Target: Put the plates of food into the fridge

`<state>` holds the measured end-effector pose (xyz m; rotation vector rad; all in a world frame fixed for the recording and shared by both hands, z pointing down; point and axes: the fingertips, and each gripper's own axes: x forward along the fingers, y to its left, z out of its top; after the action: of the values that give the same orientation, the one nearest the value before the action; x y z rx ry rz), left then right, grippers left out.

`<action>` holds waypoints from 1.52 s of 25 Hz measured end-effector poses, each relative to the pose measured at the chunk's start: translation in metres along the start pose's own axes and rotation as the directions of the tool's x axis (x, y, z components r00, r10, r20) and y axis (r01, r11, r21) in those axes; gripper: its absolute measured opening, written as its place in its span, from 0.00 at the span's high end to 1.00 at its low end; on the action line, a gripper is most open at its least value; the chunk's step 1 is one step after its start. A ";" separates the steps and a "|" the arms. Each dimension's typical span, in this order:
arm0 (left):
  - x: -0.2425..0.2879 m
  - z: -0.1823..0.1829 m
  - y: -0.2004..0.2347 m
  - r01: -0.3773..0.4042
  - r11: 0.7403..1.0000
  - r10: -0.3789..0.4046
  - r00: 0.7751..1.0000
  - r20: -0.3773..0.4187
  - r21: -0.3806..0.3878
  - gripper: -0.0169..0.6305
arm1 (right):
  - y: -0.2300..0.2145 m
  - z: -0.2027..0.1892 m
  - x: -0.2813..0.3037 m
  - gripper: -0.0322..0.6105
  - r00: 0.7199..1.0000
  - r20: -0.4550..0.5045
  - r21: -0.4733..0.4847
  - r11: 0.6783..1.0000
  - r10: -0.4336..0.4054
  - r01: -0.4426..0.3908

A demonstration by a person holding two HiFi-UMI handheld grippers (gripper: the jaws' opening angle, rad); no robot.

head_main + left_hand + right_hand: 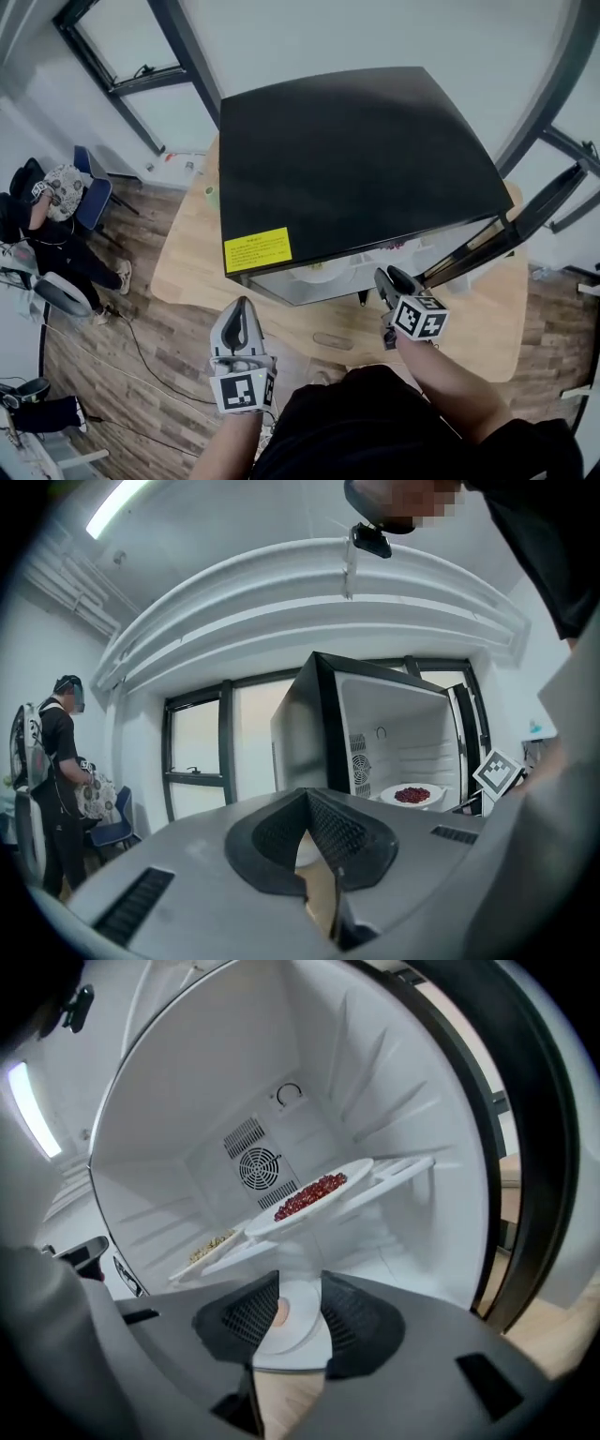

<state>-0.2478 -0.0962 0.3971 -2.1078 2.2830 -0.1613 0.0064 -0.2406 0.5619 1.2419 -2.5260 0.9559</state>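
A black mini fridge [356,159] stands on a wooden table [187,267] with its door [525,220] swung open to the right. Inside, on the wire shelf, a white plate of red food [309,1194] sits beside a plate of pale food [211,1244]. My right gripper [300,1281] points into the fridge with its jaws open. Through the gap, lower down in the fridge, shows a white plate with something pinkish on it [292,1321]; the pads do not press on it. My left gripper [244,305] hangs back at the table's front edge, shut and empty.
A yellow sticker [257,249] marks the fridge top's front edge. A person sits on a chair [56,211] at the far left, and cables trail over the wooden floor [141,356]. Another person [52,771] stands by the window in the left gripper view.
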 end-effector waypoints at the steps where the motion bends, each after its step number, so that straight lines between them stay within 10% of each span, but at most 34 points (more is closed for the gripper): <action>1: 0.001 0.001 -0.004 0.014 1.000 -0.014 1.000 0.000 -0.004 0.97 | -0.001 0.002 -0.007 0.73 1.000 0.005 0.003 1.000 0.009 -0.009; 17: 0.003 -0.007 -0.050 0.146 0.989 -0.146 0.989 -0.019 -0.009 0.97 | 0.027 0.059 -0.110 0.91 0.990 0.129 -0.422 0.906 0.054 0.006; 38: 0.002 0.005 -0.043 0.164 0.986 -0.164 0.986 -0.010 0.027 0.97 | 0.040 0.068 -0.111 0.92 0.983 0.176 -0.438 0.899 0.060 0.023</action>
<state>-0.2046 -0.1015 0.3965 -2.2841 2.0964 -0.2042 0.0556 -0.1922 0.4440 1.2061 -2.6855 0.2449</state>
